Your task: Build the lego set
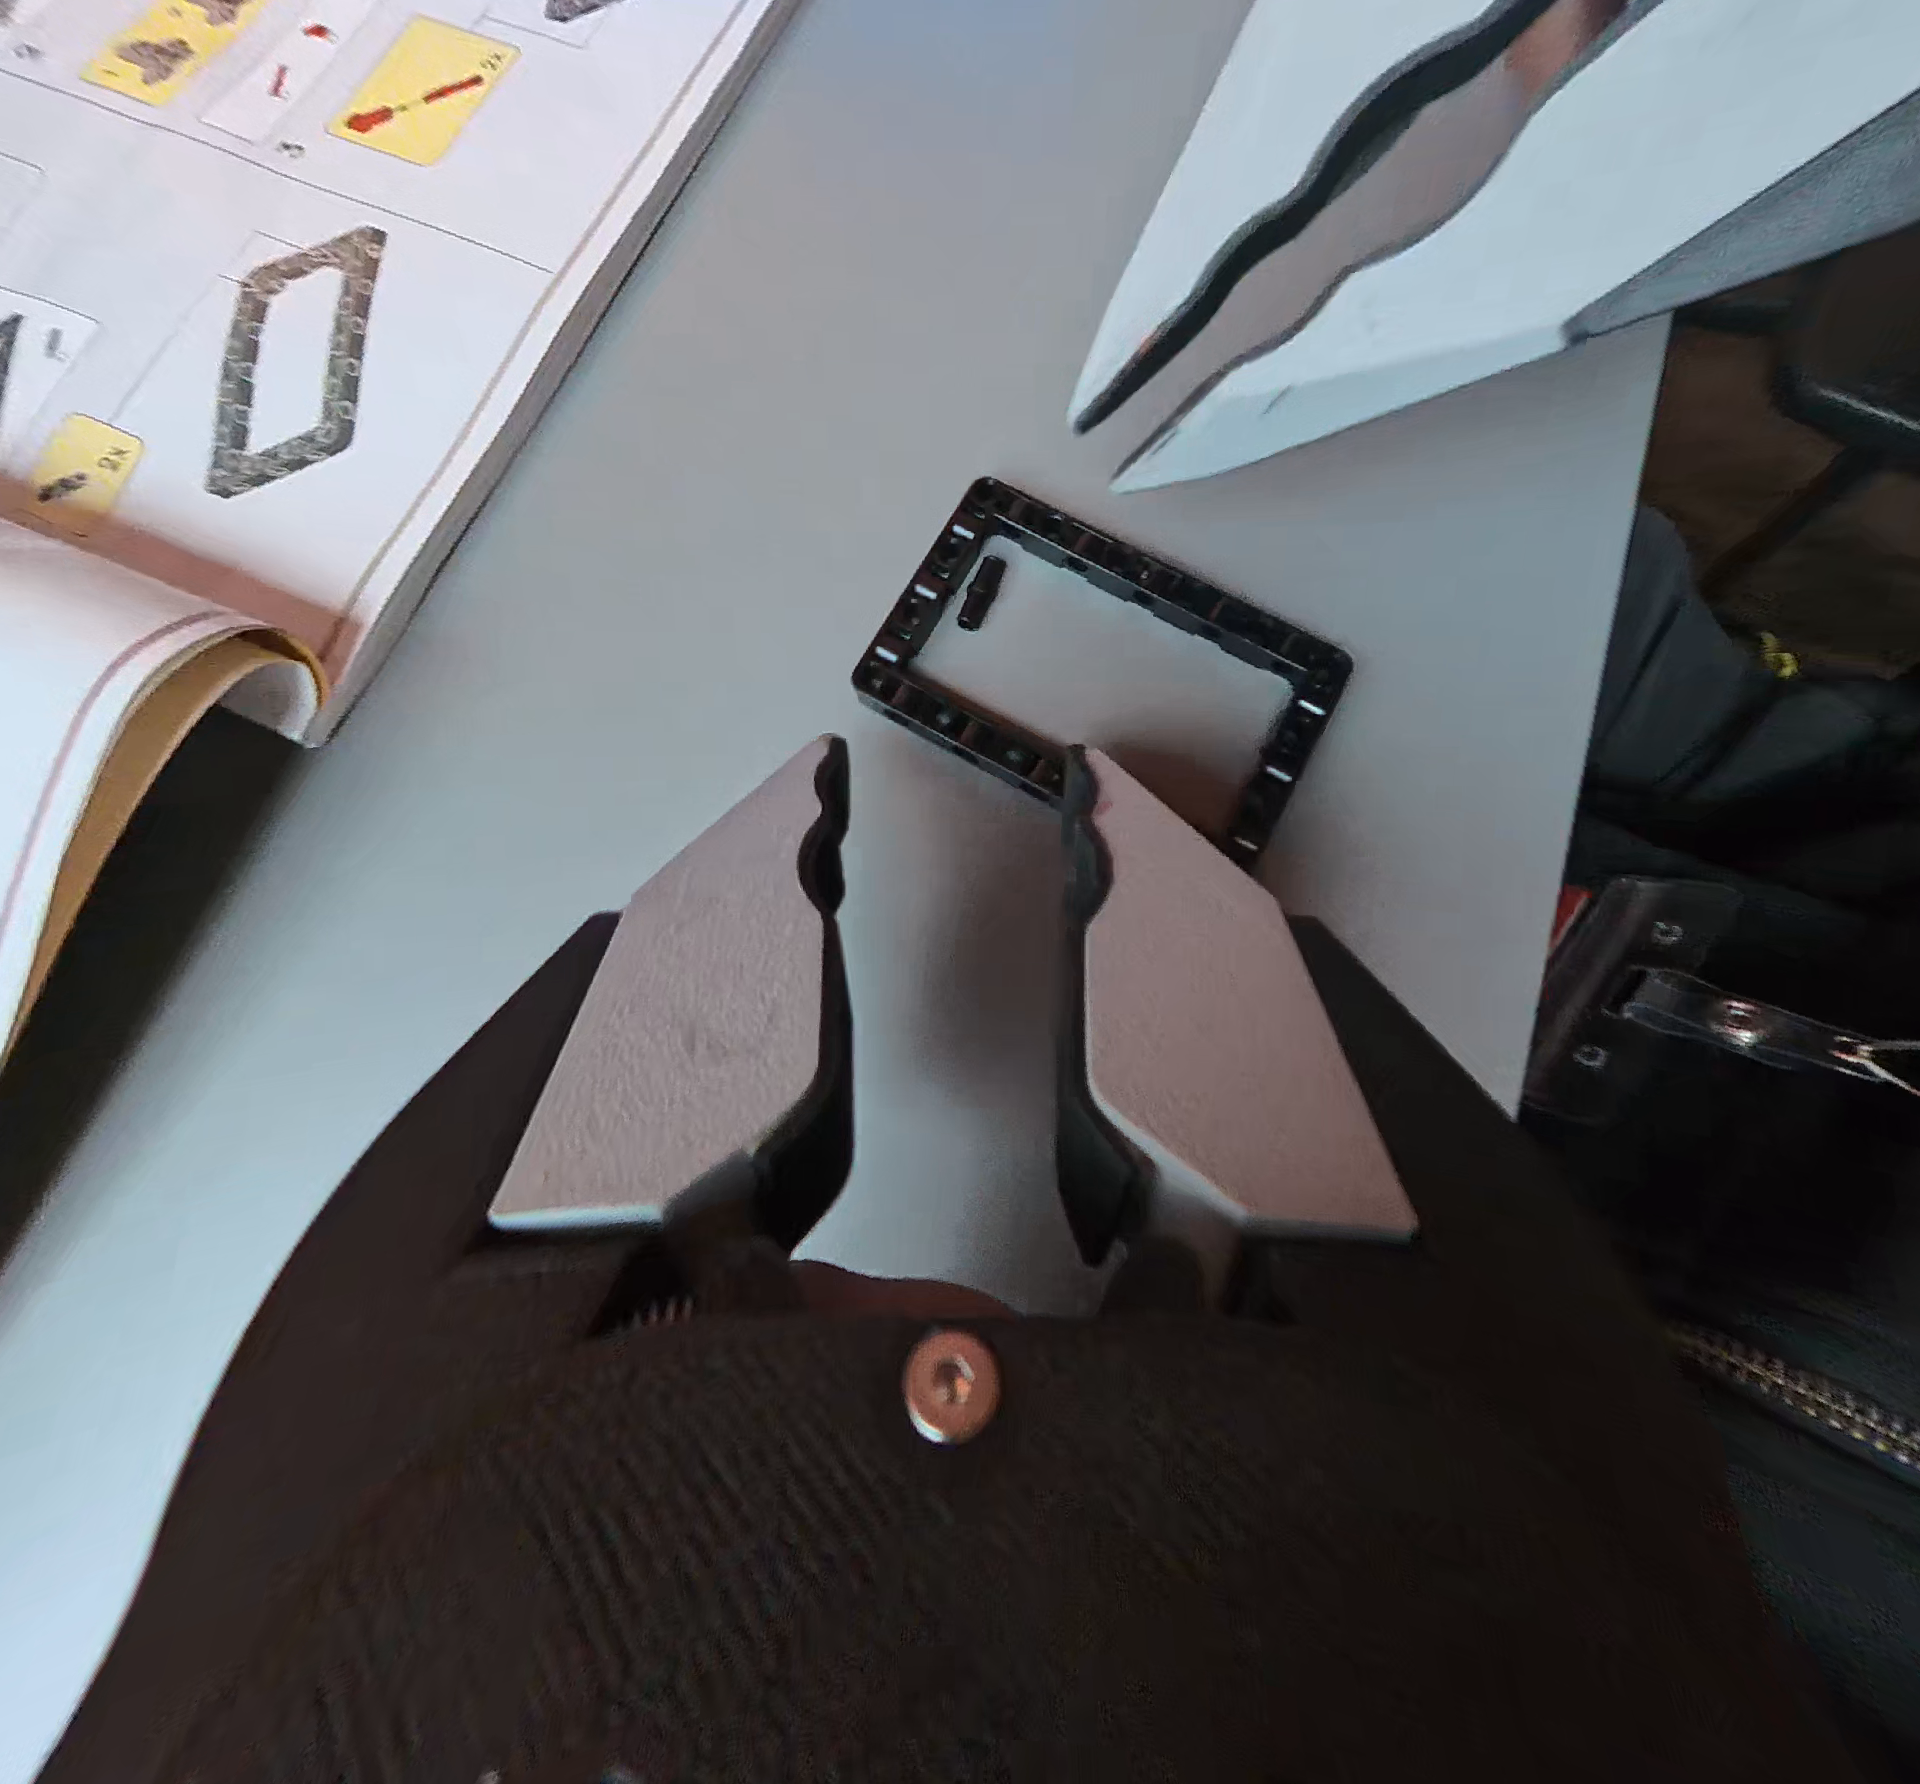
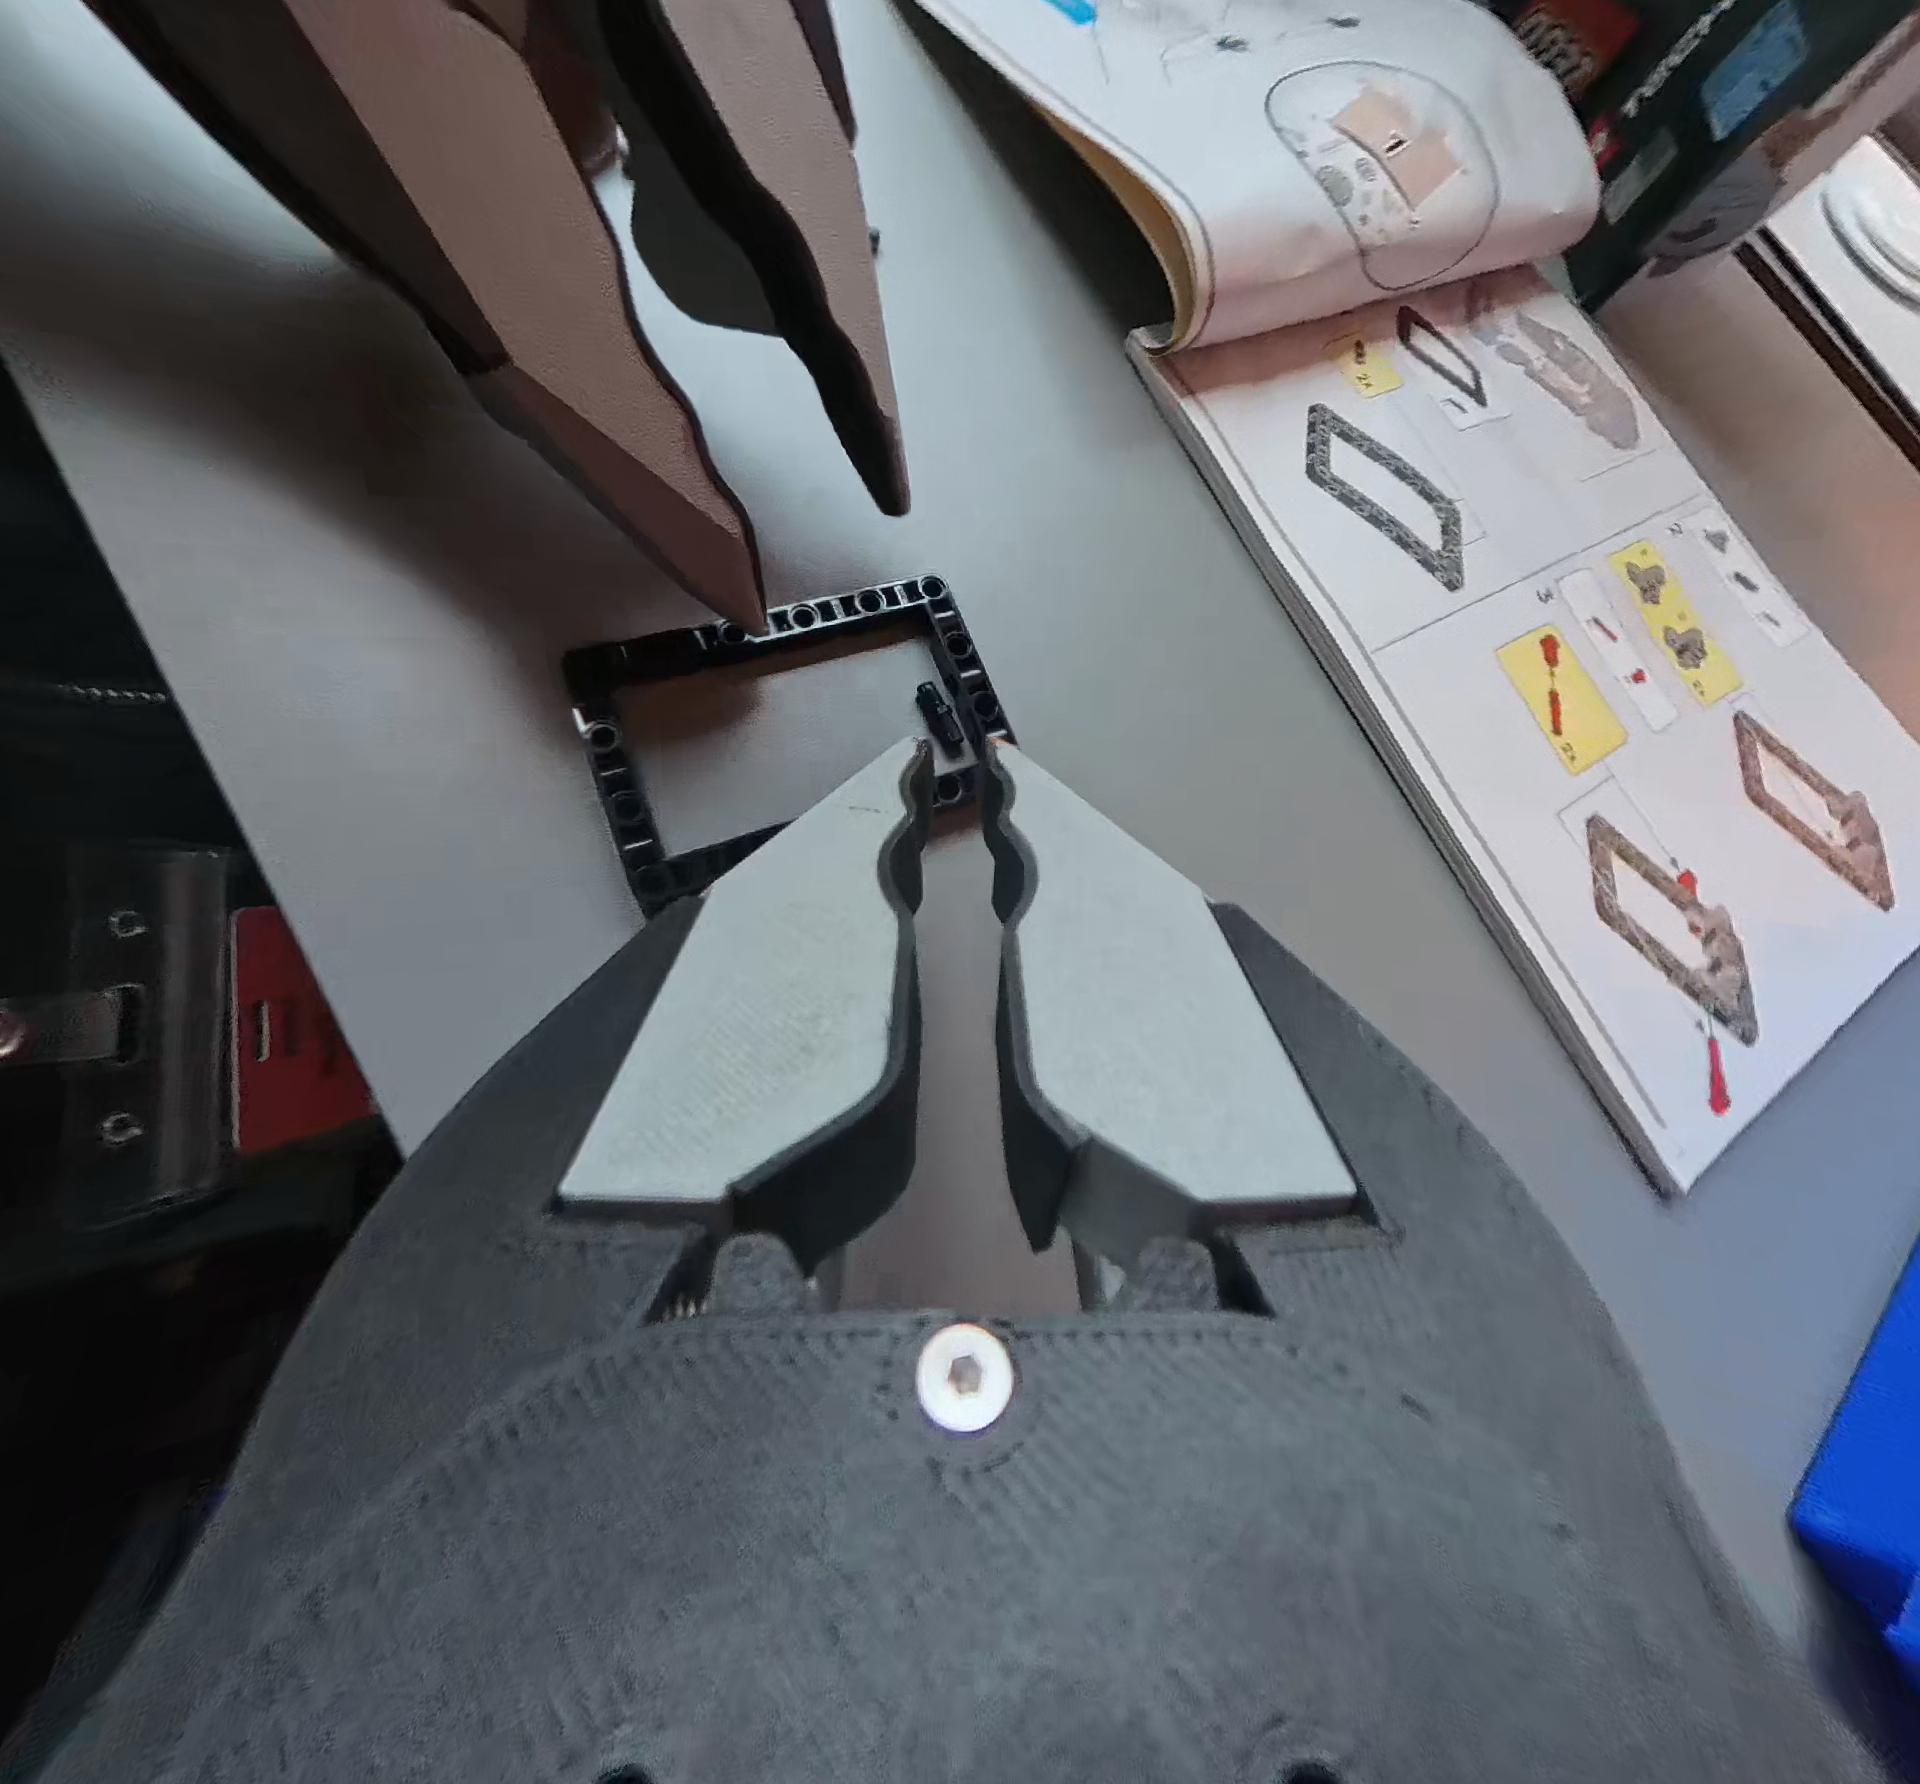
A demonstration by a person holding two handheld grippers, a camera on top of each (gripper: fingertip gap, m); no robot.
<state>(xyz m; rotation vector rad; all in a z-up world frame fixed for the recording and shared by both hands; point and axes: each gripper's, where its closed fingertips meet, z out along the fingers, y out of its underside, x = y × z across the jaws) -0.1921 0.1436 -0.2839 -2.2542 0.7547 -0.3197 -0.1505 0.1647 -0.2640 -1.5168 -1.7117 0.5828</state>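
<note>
A black rectangular beam frame [image 1: 1143, 579] lies flat on the grey table near its edge. A small black pin [image 1: 982, 591] lies loose inside the frame at one short end. My left gripper [image 1: 958, 766] is open and empty, with its tips at the frame's near corner. My right gripper [image 1: 1107, 451] hovers beyond the frame's far side. In the right wrist view, my right gripper [image 2: 956, 747] is only narrowly open and empty, its tips just short of the pin [image 2: 940, 716]. There the left gripper [image 2: 823, 560] hangs over the frame [image 2: 613, 784]; one fingertip is at its far edge.
An open instruction booklet [image 1: 364, 207] lies on the table; it also shows in the right wrist view [image 2: 1507, 654]. The dark set box [image 2: 1683, 20] rests on its far pages. A blue bin [image 2: 1870, 1464] is at the lower right. The table edge [image 1: 1600, 799] is close to the frame. Across from one pair of fingers to the other is roughly 6 cm. The small black pin [image 1: 982, 591] is about equally far from each gripper, around 4 cm. It turns up in the right wrist view [image 2: 940, 705] as well.
</note>
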